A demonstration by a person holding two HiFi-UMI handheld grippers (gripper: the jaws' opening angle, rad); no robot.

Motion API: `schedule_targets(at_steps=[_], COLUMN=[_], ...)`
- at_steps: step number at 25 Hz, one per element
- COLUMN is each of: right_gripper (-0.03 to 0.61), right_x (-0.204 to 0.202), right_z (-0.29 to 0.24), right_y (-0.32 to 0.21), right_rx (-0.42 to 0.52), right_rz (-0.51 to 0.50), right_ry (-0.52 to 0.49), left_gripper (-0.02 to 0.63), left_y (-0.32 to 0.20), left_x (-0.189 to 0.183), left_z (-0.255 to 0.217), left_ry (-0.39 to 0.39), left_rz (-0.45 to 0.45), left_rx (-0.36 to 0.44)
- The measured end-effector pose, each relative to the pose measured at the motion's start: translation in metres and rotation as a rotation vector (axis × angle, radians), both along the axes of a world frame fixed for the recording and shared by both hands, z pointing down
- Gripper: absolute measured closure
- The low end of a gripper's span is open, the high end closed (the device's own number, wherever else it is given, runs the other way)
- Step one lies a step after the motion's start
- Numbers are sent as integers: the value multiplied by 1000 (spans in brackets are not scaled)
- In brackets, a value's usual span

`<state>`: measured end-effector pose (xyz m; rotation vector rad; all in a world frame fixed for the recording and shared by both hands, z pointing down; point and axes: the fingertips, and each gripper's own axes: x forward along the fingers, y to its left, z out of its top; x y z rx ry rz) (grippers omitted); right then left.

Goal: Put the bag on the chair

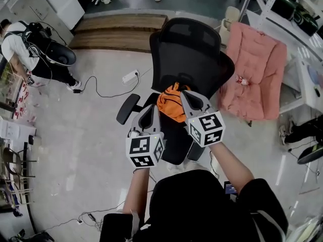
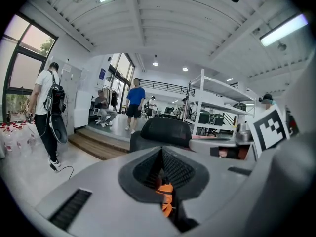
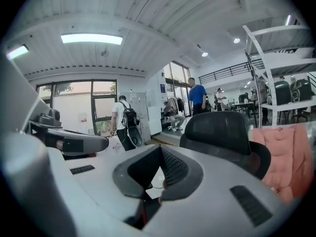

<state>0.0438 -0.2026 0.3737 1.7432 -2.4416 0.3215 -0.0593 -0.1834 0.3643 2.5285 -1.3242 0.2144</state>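
Left gripper (image 1: pixel 150 109): jaws closed on a fold of orange fabric, which its own view shows pinched between the pads.
Right gripper (image 1: pixel 183 93): jaws closed tight, with a thin reddish sliver in the slit between them; in the head view its tips meet the top of the bag.
Bag (image 1: pixel 170 105): orange and crumpled, held between the two grippers, over the back of the chair seat and just in front of the backrest. Whether its underside touches the seat cannot be told.
Chair (image 1: pixel 192 49): black office chair with a mesh backrest and armrests, facing the person and standing on a pale floor.
Gripper pose: both point forward and slightly down, side by side, with the marker cubes toward the person.
Cushion (image 1: pixel 255 69): pink and padded, lying to the right of the chair.
Power strip (image 1: pixel 130 76): white, on the floor left of the chair, with a black cord trailing from it.
Bystander (image 1: pixel 20 44): at far left, in a white top, wearing a backpack.
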Motion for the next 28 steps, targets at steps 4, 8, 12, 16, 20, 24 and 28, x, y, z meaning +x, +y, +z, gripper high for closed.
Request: schedule_targets(at_steps=[4, 8, 12, 16, 20, 24, 28], right_gripper=[577, 577, 577, 577, 577, 577, 577], right_x=[-10, -22, -32, -43, -53, -55, -54], right_z=[-12, -28, -39, -46, -53, -61, -71], right_y=[20, 36, 56, 70, 85, 96, 104], right_rx=[23, 62, 81, 95, 109, 123, 132], right_rz=[-11, -16, -23, -22, -17, -3, 2], right_ry=[11, 28, 42, 36, 27, 22, 24], left_gripper=[603, 603, 603, 603, 603, 603, 603], left_y=[19, 37, 57, 72, 86, 95, 98], left_x=[-9, -19, -29, -39, -47, -50, -51], left_z=[-17, -38, -49, -57, -61, -63, -74], left_ry=[15, 37, 43, 46, 43, 47, 55], left_rz=[3, 7, 7, 11, 22, 28, 32], left_rx=[42, 90, 113, 140, 154, 161, 177])
